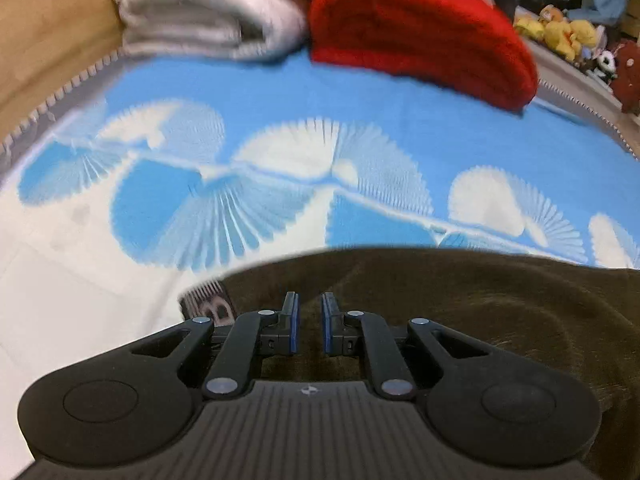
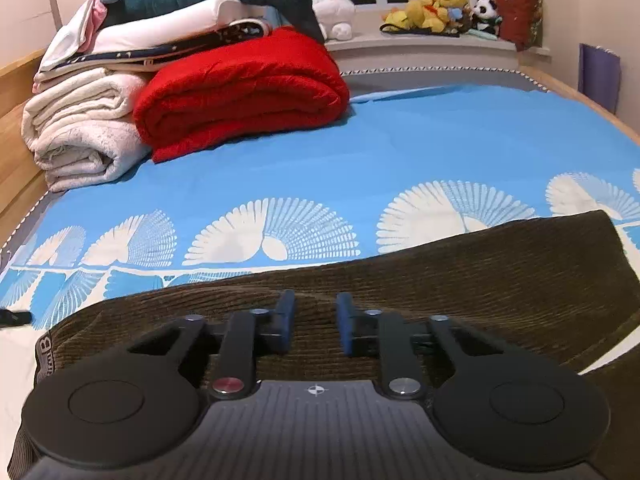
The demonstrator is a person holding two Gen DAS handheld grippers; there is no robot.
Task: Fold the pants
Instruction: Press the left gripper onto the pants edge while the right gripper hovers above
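Bedroom, blue bedspread point(image 1: 280, 92) filling mid-frame. Left view: left tool point(image 1: 310, 322), fingers slightly apart and holding nothing, hovers over brown pants point(image 1: 480, 300) at lower right; blur hides the weave. Right view: right tool point(image 2: 315, 326), also apart and empty, sits above the pants point(image 2: 480, 276) across the lower frame. Best pinch both edges evenly; the near hem is cut off.

Each camera sits just behind its own claw and looks forward along the fingers, low over the bed and very near the brown pants point(image 2: 440, 280). The left wrist view is blurred. The right wrist view sees farther, up to the window sill with plush toys point(image 2: 436, 4). Both views share the blue bedsheet point(image 1: 360, 100), the red blanket point(image 1: 420, 32) and the white folded blanket point(image 2: 80, 132).
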